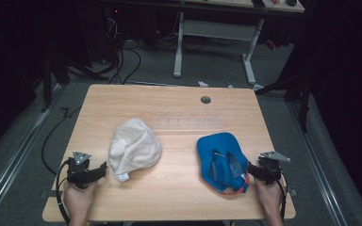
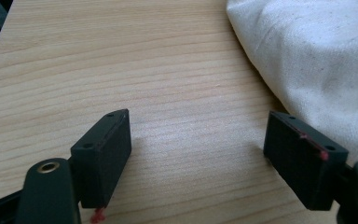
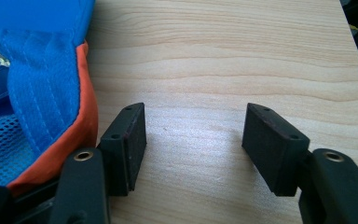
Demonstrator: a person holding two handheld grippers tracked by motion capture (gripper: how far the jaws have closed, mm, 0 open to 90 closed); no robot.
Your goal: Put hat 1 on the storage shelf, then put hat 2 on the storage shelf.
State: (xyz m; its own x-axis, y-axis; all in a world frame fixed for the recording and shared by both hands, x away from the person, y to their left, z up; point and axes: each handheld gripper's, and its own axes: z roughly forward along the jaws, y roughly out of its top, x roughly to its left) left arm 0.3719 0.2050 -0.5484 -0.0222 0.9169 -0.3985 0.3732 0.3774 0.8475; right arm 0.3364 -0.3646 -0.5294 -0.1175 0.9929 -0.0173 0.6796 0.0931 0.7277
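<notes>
i have the left claw low over the near left part of the tabletop, held in the left hand; its jaws stand spread wide with bare wood between them in the left gripper view, nothing pinched; the white cap lies just beside it, toward the middle of the tabletop, a rumpled pale cloth shape; in the left gripper view that white cap fills the upper right, and its edge runs right behind the right-hand jaw, though i cannot tell whether cloth and jaw touch; the left claw itself closes on nothing.

the right claw sits at the near right, held in the right hand, its tip at the edge of the blue cap; the blue cap lies upside down on the tabletop, its mesh lining showing and an orange trim along the near rim; in the right gripper view the right claw is spread open over plain wood, gripping nothing; the blue cap lies at the left of that view, its orange trim just beside the left-hand jaw, apparently against it.

the two caps lie well apart, side by side across the middle of the tabletop; a small round hole sits in the far part of the wood; beyond the tabletop i see grey floor, cables and the white legs of another desk.
</notes>
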